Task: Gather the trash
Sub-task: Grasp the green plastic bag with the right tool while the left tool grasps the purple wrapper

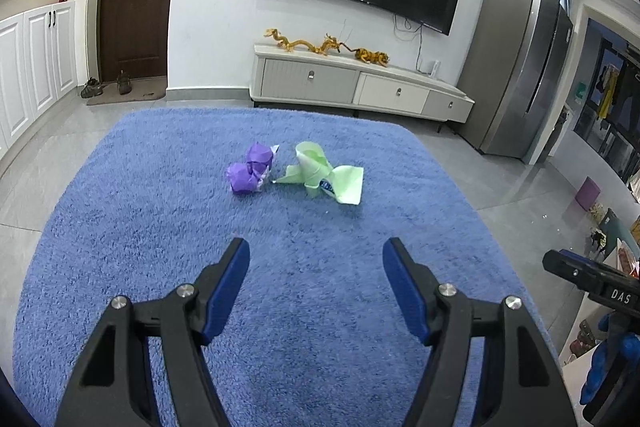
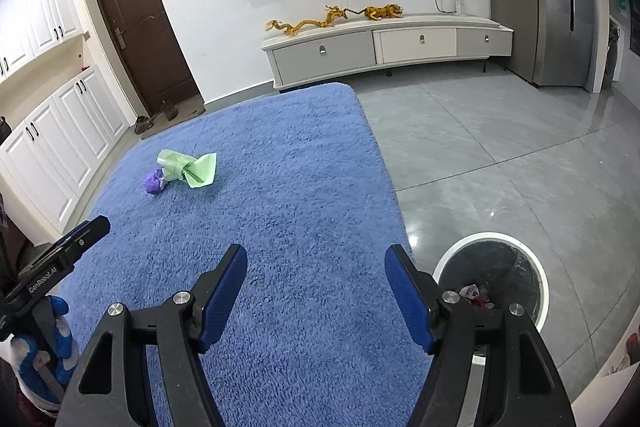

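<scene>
1. Crumpled purple paper wad (image 1: 251, 169) touches twisted green wrapper (image 1: 322, 173), mid shaggy blue rug (image 1: 160, 227).
2. Left gripper (image 1: 316, 287) and right gripper (image 2: 316, 291): jaws apart, empty.
3. Round white-rimmed bin (image 2: 532, 267) on glossy grey tile (image 2: 500, 147).

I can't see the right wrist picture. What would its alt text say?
Two open blue-padded fingers of a hand-held tool hover empty over a shaggy blue rug, where a crumpled green paper and a purple paper wad lie together farther off. A round white bin with some rubbish inside stands on the grey tile floor beside the rug.
</scene>
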`<state>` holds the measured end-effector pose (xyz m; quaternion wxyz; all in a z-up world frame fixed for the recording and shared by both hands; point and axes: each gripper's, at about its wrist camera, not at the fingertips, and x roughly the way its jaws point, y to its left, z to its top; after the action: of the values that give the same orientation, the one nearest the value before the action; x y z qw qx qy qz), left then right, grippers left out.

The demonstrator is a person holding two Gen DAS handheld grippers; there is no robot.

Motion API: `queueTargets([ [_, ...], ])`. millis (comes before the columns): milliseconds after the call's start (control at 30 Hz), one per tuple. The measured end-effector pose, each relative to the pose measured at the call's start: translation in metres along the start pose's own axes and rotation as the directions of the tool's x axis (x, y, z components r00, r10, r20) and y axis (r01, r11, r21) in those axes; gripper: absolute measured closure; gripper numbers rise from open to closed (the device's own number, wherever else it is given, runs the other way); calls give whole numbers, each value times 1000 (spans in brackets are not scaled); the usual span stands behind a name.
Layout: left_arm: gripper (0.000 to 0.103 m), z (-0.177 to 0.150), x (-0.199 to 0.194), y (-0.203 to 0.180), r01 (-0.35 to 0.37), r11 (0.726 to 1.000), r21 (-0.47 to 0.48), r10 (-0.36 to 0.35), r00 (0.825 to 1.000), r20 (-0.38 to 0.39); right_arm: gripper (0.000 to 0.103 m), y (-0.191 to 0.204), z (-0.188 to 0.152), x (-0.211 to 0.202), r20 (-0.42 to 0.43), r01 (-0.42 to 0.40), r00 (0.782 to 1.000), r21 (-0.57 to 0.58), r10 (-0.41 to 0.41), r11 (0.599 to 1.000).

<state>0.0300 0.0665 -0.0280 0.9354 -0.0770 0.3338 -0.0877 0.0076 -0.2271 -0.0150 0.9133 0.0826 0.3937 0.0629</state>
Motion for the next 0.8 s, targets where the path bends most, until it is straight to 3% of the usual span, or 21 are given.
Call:
queueTargets([
  [600, 36, -3, 56, 36, -90, 996, -1, 89, 990, -113, 33, 15, 11, 49, -76, -75, 995, -38, 72, 996],
  [800, 36, 10, 72, 55, -64, 998, -16, 61, 988, -140, 33, 36, 21, 73, -105, -133, 987, -89, 124, 987],
])
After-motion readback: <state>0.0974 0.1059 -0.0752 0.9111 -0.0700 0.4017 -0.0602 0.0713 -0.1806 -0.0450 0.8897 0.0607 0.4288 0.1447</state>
